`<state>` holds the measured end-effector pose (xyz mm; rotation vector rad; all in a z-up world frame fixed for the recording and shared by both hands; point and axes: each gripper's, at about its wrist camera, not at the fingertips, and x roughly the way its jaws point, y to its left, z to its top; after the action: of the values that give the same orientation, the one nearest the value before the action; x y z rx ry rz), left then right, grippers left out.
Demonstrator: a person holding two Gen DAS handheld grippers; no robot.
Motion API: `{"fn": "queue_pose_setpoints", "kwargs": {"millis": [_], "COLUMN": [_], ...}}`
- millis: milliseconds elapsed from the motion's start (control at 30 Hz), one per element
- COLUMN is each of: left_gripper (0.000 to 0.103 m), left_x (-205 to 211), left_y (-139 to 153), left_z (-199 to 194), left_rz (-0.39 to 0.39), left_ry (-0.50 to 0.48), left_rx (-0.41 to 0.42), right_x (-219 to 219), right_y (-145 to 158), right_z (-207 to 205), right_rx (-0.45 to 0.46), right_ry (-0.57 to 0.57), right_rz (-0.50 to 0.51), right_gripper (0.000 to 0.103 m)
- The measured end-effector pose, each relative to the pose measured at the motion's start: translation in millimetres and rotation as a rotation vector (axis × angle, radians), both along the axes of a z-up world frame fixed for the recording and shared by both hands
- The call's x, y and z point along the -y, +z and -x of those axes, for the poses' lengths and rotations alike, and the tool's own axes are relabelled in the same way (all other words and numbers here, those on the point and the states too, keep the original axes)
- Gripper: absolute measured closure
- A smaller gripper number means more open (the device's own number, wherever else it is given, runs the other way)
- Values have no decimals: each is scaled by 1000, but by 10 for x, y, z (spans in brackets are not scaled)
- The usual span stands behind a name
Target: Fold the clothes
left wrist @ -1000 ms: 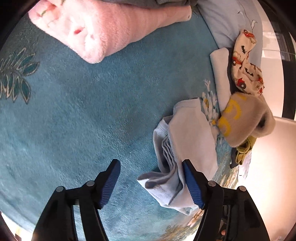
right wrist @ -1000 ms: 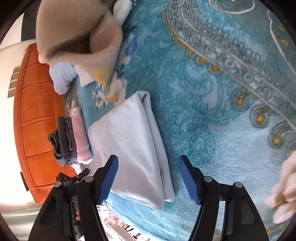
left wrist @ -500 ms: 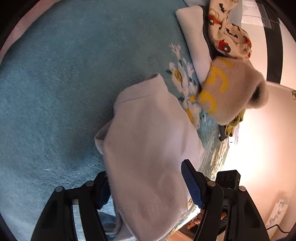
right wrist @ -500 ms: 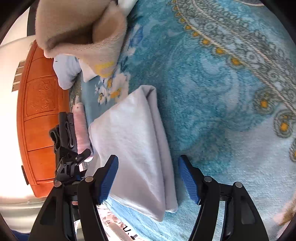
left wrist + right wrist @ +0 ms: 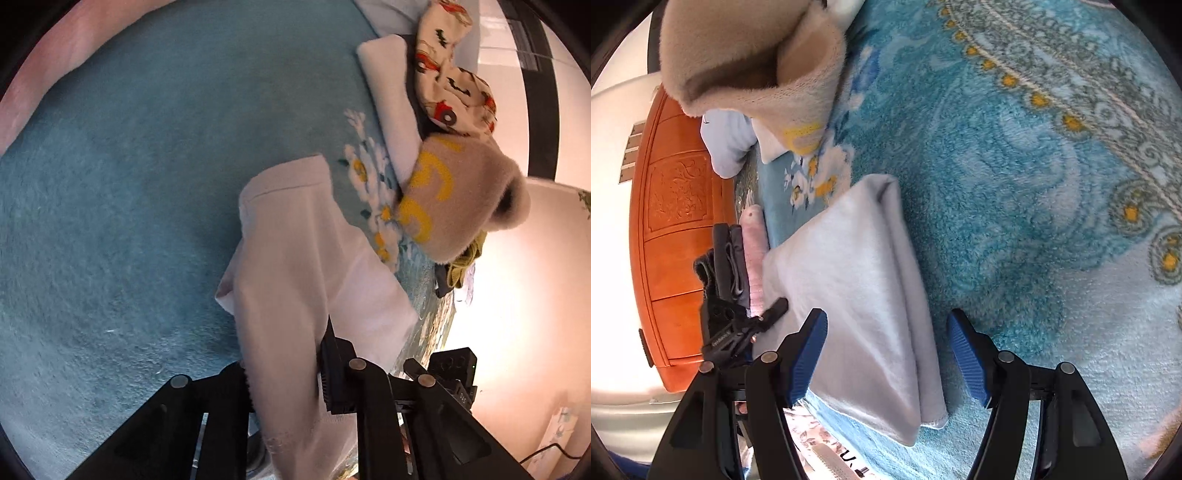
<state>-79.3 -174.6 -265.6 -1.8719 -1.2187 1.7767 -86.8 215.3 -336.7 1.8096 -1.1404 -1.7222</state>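
A pale, folded garment [image 5: 295, 258] lies on the teal blanket [image 5: 129, 184]. My left gripper [image 5: 286, 376] has its jaws closing on the garment's near end. The cloth is pinched between the pads and bulges over the left finger, hiding it. In the right wrist view the same garment [image 5: 849, 258] runs away from me as a folded strip. My right gripper [image 5: 886, 325] straddles its near end with the jaws wide and opening slightly, and neither blue pad touches the cloth. The left gripper's black tip [image 5: 775, 308] shows at the garment's left edge.
A beige fleece garment with yellow digits [image 5: 454, 199] lies beyond, next to a car-print cloth [image 5: 454, 85] and a white folded cloth [image 5: 391, 110]. A pink blanket [image 5: 44, 70] is at far left. An orange wooden cabinet [image 5: 672, 221] and stacked dark and pink clothes [image 5: 753, 258] border the patterned blanket [image 5: 1015, 184].
My left gripper moved forward over the pale garment, then its jaws went from wide apart to pinching the near end. The right gripper stayed almost still.
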Motion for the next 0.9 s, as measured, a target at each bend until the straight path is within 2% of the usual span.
{"fn": "queue_pose_setpoints", "kwargs": {"millis": [167,267,367,467,500,533,567,667,700,800,900], "left_gripper": [86,83,78,61,51,43,43,49,60,75,77], "left_x": [36,33,15,-26,-49,-80,-116,-310,-368,-465,-471], "left_y": [-89,-124,-135,-108,-89,-62,-29,176,264,560,853], "left_z": [-19,10,18,26,34,44,57,111,123,126,34], "left_rz": [-30,-35,-36,-45,-49,-46,-27,87,114,115,82], "left_ry": [22,22,40,73,83,80,62,-66,-105,-162,-153], "left_rx": [27,46,65,85,91,94,95,40,13,-47,-76], "right_x": [183,309,273,206,193,191,199,243,258,267,210], "right_y": [-44,-55,-87,-124,-129,-121,-106,-8,42,211,468], "right_z": [92,166,143,101,88,75,66,54,51,46,-3], "right_rx": [-26,-45,-4,49,66,80,91,107,105,95,74], "right_ry": [52,109,86,47,34,23,14,3,6,13,13], "right_rz": [87,86,83,80,68,46,33,7,-3,-17,-17], "right_gripper": [32,32,35,49,56,59,62,73,81,90,91]}}
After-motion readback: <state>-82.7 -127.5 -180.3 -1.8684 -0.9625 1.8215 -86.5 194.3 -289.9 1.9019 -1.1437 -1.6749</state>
